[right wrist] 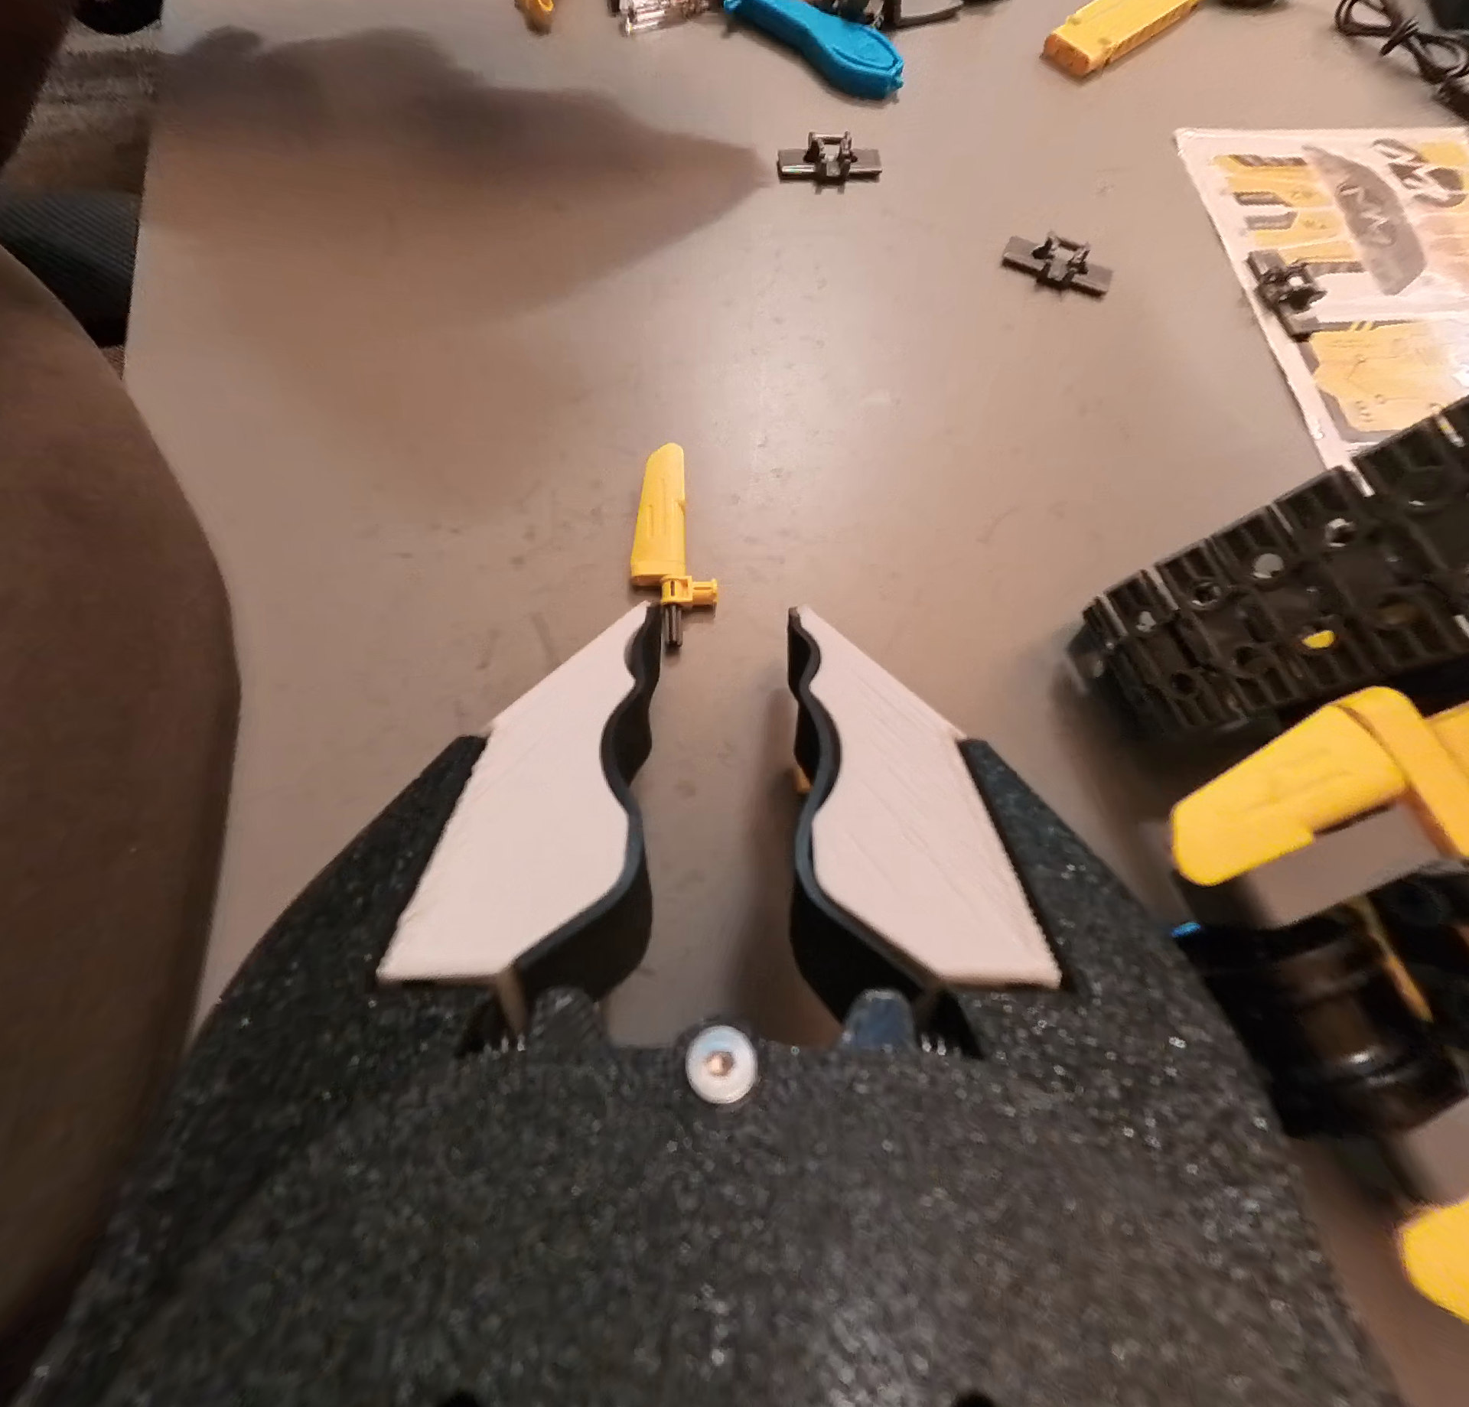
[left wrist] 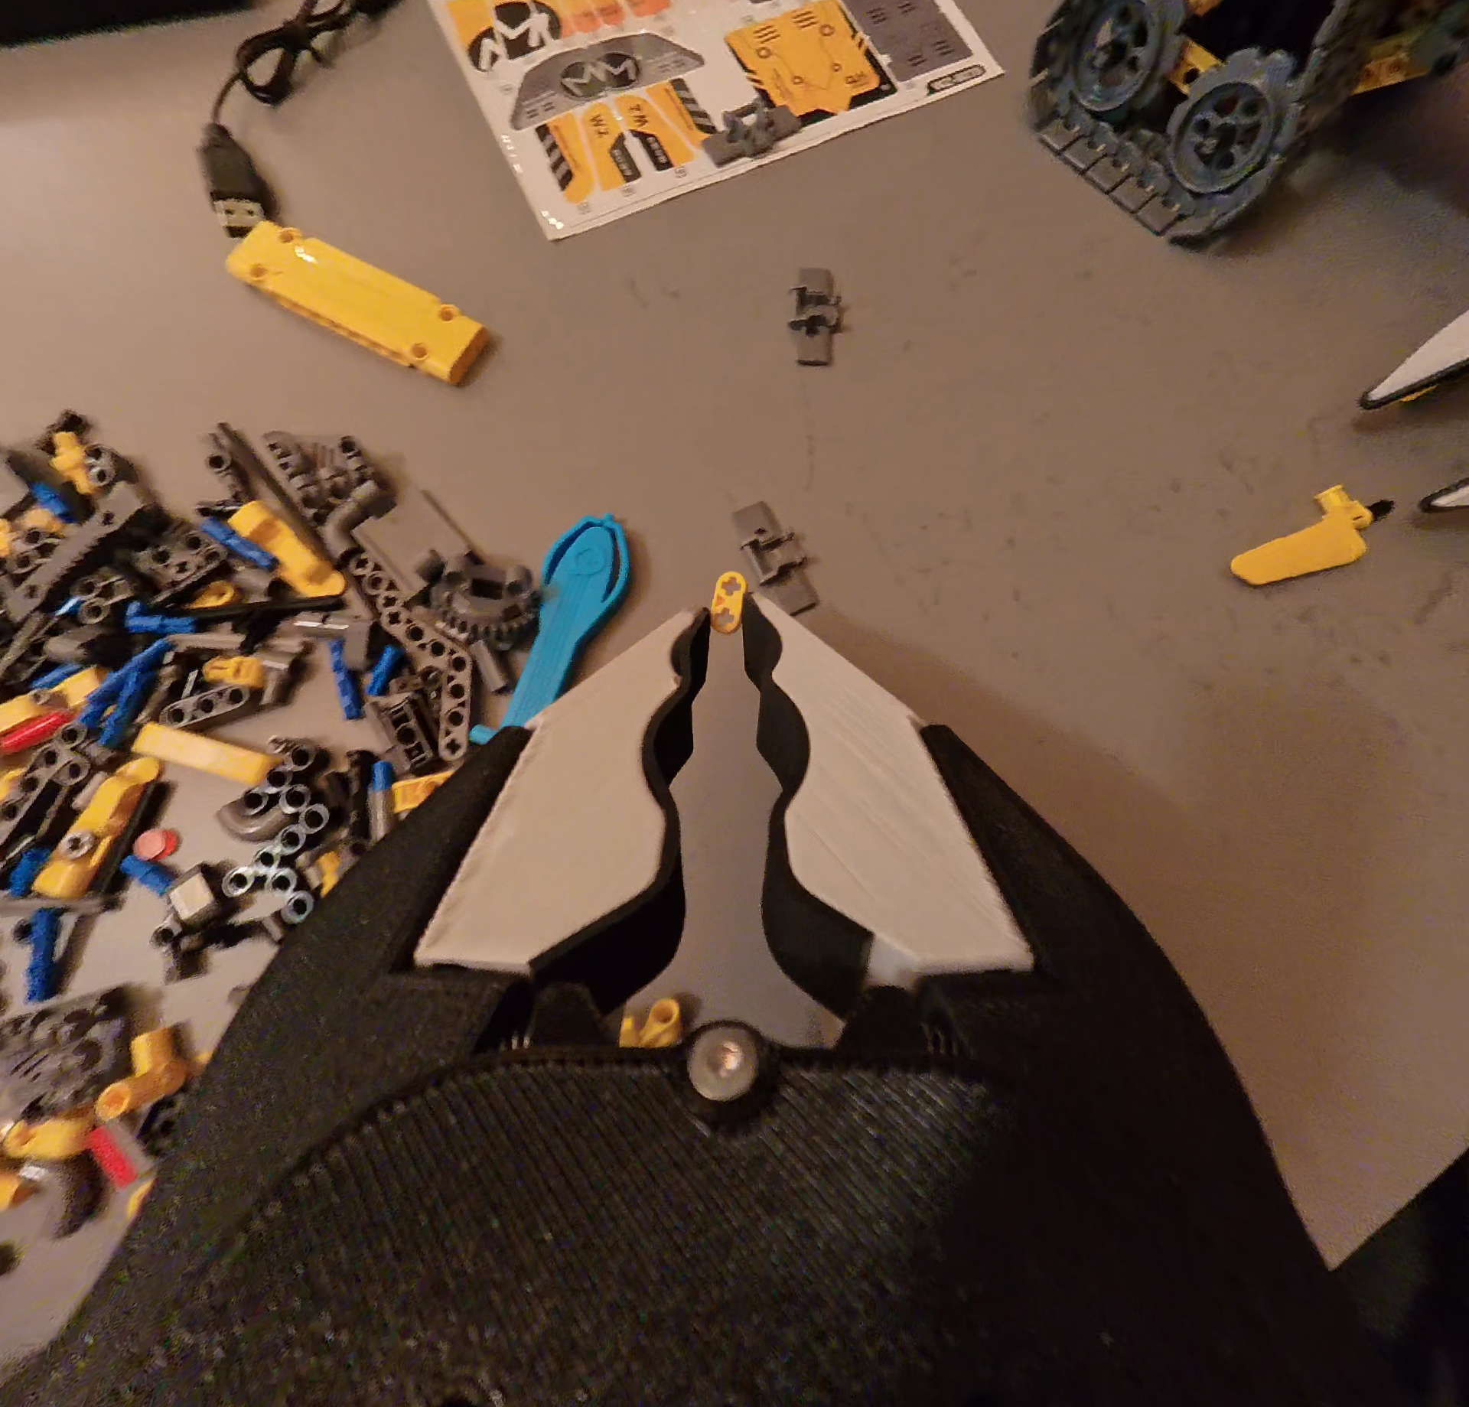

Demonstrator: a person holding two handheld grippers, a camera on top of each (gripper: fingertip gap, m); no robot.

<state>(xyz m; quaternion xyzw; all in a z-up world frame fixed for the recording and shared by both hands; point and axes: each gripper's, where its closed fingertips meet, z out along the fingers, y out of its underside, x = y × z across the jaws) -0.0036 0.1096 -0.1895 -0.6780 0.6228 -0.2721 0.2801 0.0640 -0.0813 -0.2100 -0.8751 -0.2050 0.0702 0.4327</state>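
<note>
Fingers of the left gripper (left wrist: 725, 612) are nearly together, pinching a small yellow two-hole link (left wrist: 728, 602) right at their tips; the link pokes out just beyond them. Just past the tips, slightly to the right, a grey track link (left wrist: 773, 556) lies flat on the grey table (left wrist: 1033, 653). A second grey track link (left wrist: 814, 315) lies farther ahead. Beside the left finger rests a blue tool (left wrist: 566, 628), and beyond it, filling the left side, is a pile of loose parts (left wrist: 183, 669) in yellow, blue, grey and black. Farther off lie a long yellow panel (left wrist: 356, 300), a black USB cable (left wrist: 238, 168) and a sticker sheet (left wrist: 707, 73). A tracked model (left wrist: 1240, 89) sits at the upper right.

Fingers of the right gripper (right wrist: 722, 612) stand apart with bare table between them, holding nothing. A yellow tapered piece (right wrist: 660, 526) with a short black pin at its near end lies just ahead of the left fingertip, the pin almost touching that tip's inner edge. The same tapered piece shows in the left wrist view, well to the right. To the right of the right gripper is the model's black track (right wrist: 1272, 598).
</note>
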